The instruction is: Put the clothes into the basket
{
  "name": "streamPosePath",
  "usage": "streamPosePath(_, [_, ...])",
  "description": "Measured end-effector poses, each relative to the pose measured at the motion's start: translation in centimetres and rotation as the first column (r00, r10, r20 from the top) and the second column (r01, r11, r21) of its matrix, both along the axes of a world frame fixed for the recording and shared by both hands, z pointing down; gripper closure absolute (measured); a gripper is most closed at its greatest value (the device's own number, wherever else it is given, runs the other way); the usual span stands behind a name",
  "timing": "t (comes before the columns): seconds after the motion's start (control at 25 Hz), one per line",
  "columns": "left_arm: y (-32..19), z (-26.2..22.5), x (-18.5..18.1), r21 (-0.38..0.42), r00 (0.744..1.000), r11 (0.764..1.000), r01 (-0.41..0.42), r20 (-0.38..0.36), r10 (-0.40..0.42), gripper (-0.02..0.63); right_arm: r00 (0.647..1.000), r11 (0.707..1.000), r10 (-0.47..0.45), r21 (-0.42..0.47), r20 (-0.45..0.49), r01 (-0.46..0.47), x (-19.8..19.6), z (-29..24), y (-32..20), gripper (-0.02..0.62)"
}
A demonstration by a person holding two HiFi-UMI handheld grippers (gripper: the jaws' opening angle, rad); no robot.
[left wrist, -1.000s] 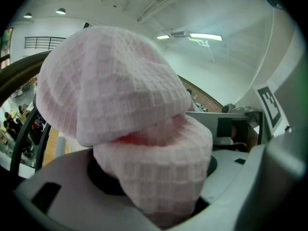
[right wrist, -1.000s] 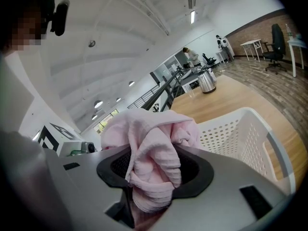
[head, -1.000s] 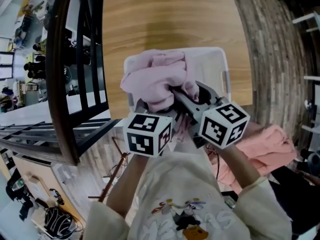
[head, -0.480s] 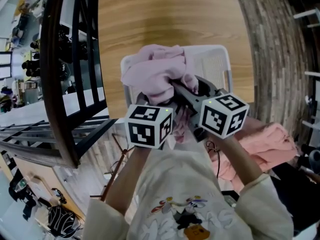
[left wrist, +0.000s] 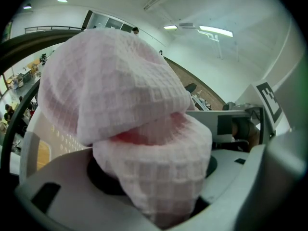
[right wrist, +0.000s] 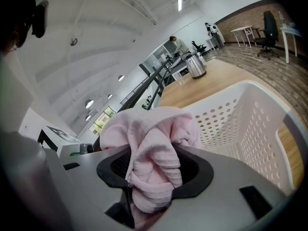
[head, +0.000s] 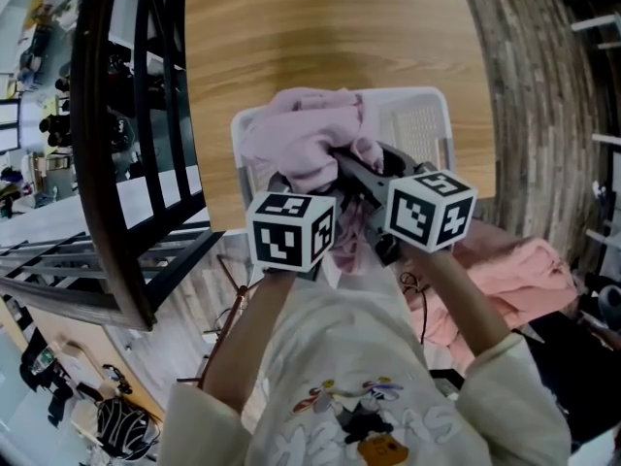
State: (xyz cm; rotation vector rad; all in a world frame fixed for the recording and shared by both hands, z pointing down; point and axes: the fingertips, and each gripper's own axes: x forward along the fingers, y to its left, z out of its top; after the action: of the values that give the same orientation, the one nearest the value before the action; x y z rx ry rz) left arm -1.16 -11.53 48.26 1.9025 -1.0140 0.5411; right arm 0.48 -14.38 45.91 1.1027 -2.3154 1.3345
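A bunched pale pink garment (head: 310, 139) hangs over the near left part of the white perforated basket (head: 419, 124). My left gripper (head: 291, 184) is shut on one fold of the pink garment (left wrist: 144, 143), which fills most of the left gripper view. My right gripper (head: 361, 173) is shut on another fold of the pink garment (right wrist: 154, 172), with the basket (right wrist: 250, 124) wall just beyond it. Both marker cubes sit side by side at the basket's near rim.
A second salmon pink cloth (head: 514, 280) lies to the right, beside my right arm. A dark wooden chair back (head: 126, 144) stands at the left. The basket rests on a wooden table (head: 330, 27), with a brick-patterned floor (head: 543, 95) to its right.
Both grippers have sunk a little with the pink garment, which now sits lower over the basket. Their hold on the garment is unchanged.
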Motion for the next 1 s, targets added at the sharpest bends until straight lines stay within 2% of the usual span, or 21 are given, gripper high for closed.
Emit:
streamPosePath(0.4, [-0.3, 3.1, -0.1, -0.038, 1.000, 0.999, -0.004, 0.014, 0.005, 0.308, 1.000, 0.999, 0.002, -0.042, -0.024, -0.003, 0.0, 3.2, -0.4, 0.390])
streamPosePath(1.0, [0.0, 8.7, 0.2, -0.159, 0.996, 0.987, -0.026, 0.079, 0.039, 0.306, 0.996, 0.989, 0.027, -0.144, -0.086, -0.039, 1.1, 8.9, -0.1, 0.390])
